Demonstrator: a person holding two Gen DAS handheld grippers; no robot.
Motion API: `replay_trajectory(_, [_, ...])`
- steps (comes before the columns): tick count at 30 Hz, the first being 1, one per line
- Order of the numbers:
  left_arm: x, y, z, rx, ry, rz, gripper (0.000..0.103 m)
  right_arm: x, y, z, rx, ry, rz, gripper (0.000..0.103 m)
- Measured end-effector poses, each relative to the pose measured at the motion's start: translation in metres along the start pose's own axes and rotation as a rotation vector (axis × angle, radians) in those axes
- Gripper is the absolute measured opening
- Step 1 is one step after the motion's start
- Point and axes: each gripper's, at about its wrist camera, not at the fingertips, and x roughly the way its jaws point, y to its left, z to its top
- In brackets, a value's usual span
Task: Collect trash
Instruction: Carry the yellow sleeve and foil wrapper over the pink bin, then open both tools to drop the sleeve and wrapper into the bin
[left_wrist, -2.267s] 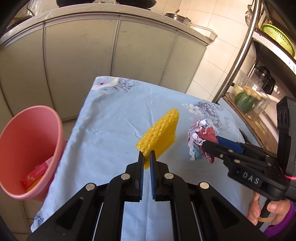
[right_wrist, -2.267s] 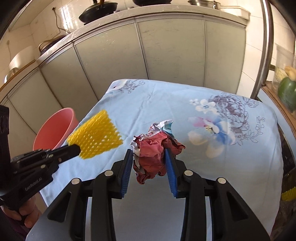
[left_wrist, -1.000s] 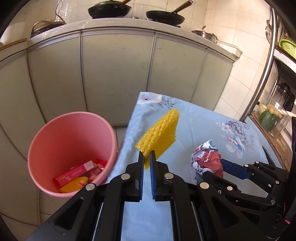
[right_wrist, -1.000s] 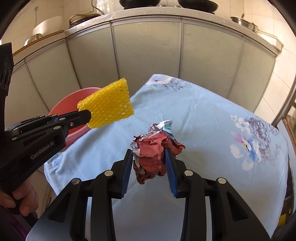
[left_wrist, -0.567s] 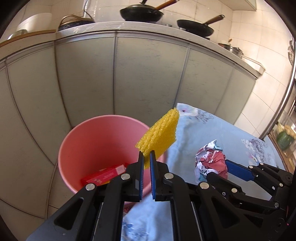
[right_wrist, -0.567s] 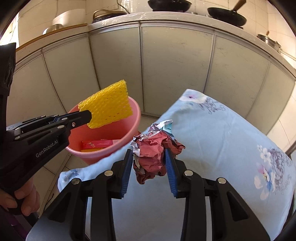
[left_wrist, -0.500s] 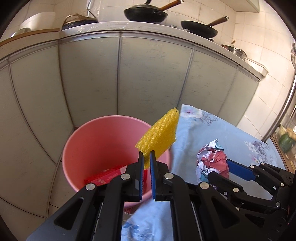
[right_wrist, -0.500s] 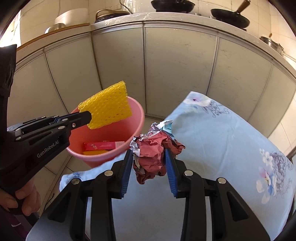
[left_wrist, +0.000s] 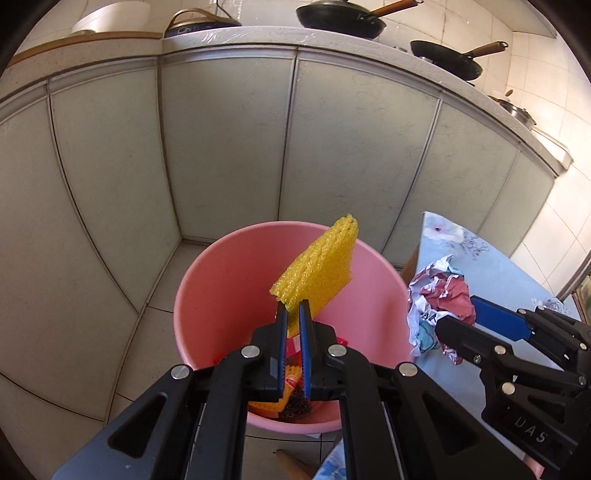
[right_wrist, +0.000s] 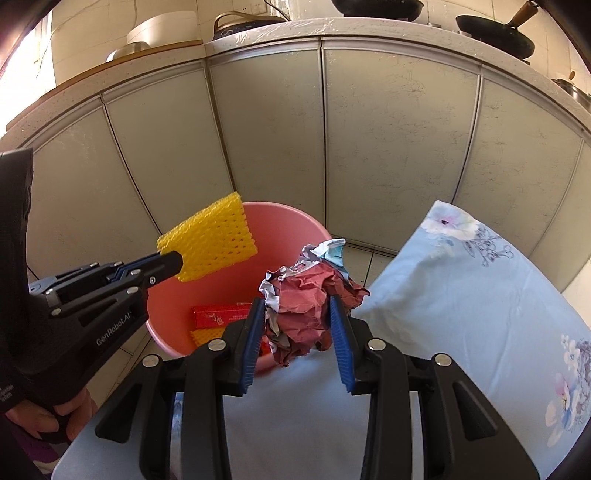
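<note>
My left gripper (left_wrist: 291, 314) is shut on the lower corner of a yellow foam net (left_wrist: 317, 266), which hangs over the mouth of the pink bucket (left_wrist: 207, 295). In the right wrist view the same yellow foam net (right_wrist: 210, 240) sticks out of the left gripper (right_wrist: 177, 264) above the pink bucket (right_wrist: 295, 225). My right gripper (right_wrist: 297, 314) is shut on a crumpled red and white wrapper (right_wrist: 306, 295), held at the table's corner beside the bucket. From the left wrist view the wrapper (left_wrist: 439, 295) shows to the right of the bucket.
A red packet (right_wrist: 221, 315) and other scraps lie in the bucket's bottom. The table with a blue flowered cloth (right_wrist: 480, 295) stands right of the bucket. Grey cabinet doors (left_wrist: 229, 147) stand behind the bucket, with pans (left_wrist: 340, 16) on the counter above.
Both grippers have swung left from over the table toward the bucket, carrying their loads. The foam net now hangs over the bucket's mouth and the wrapper is at the table's corner.
</note>
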Motion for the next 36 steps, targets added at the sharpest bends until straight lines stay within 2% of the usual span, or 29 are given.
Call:
replay_trajectory(6, [0.015, 0.011, -0.004, -0.017, 0.030, 0.026, 0.006, 0.022, 0.009, 0.010, -0.007, 0.030, 0.037, 0.036])
replay_trajectory(21, [0.046, 0.013, -0.011, -0.018, 0.109, 0.060, 0.006, 0.064, 0.024, 0.013, -0.043, 0.120, 0.047, 0.036])
replay_trajectory(36, [0.057, 0.013, -0.010, -0.025, 0.135, 0.060, 0.006, 0.080, 0.031, 0.021, -0.038, 0.134, 0.032, 0.036])
